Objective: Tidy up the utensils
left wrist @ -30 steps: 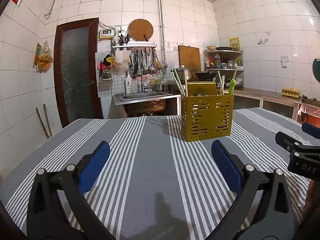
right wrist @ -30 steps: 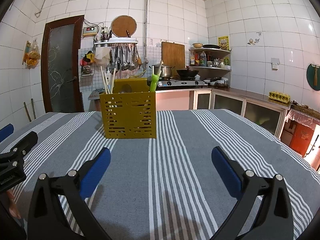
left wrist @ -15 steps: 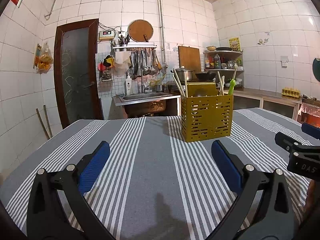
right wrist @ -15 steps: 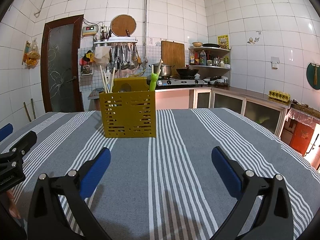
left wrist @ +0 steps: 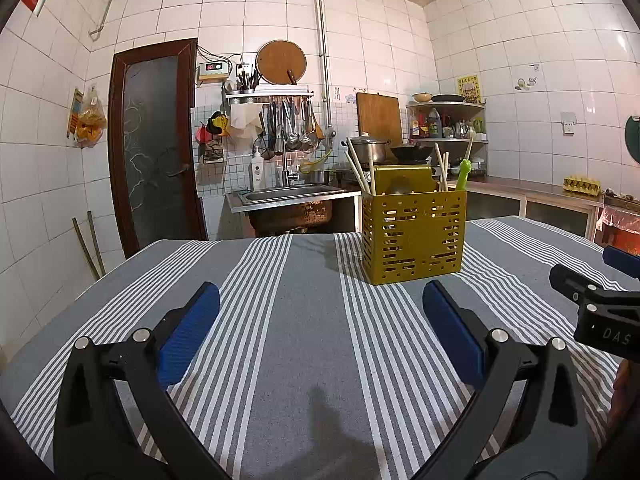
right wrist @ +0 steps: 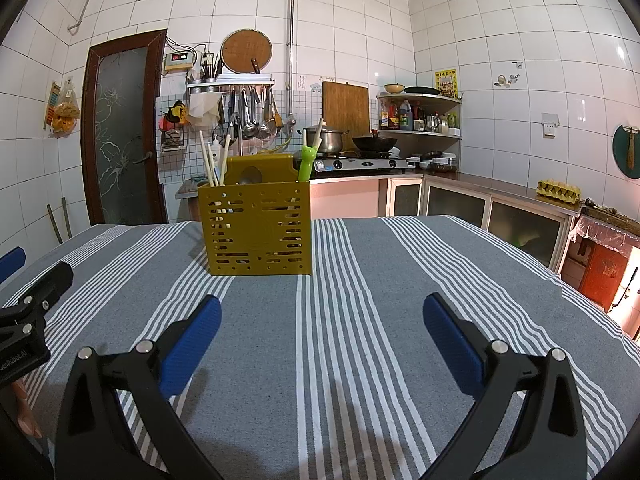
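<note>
A yellow slotted utensil holder [left wrist: 414,236] stands on the grey striped tablecloth [left wrist: 304,320]; it also shows in the right wrist view [right wrist: 256,232]. It holds pale chopsticks [right wrist: 210,164], a green-handled utensil [right wrist: 306,164] and a spoon. My left gripper [left wrist: 320,320] is open and empty, low over the cloth, short of the holder. My right gripper [right wrist: 322,324] is open and empty, also short of the holder. Each gripper shows at the edge of the other's view.
The table edge falls away to the left [left wrist: 80,300] and right [right wrist: 592,304]. Behind are a sink [left wrist: 288,196], a stove with pots [right wrist: 360,160], counters, shelves and a brown door [left wrist: 156,144].
</note>
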Demonstrator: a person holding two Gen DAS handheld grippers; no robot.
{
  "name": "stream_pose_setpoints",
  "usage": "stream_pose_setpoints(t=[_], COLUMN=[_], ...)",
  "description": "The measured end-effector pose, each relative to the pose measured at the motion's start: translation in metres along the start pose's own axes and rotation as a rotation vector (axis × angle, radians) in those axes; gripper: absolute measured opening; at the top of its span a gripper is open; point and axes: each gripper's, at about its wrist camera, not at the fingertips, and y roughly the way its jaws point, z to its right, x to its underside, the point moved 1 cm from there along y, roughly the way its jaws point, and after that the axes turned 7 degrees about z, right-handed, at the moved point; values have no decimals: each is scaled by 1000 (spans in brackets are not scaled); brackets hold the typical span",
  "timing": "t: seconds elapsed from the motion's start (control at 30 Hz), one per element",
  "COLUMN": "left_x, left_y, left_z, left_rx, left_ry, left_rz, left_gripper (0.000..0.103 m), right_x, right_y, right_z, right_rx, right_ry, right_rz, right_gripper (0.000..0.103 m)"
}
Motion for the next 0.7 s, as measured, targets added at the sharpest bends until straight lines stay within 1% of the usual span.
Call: stream_pose_setpoints(t=[0.7], left_x=[-4], left_y=[-3], left_z=[-4], left_rx=[-11], left_ry=[4], left_rz=[6], left_gripper=[98], right_x=[2], right_y=[0], right_z=[0], right_rx=[2], right_ry=[2], right_rz=[-3], right_gripper=[99])
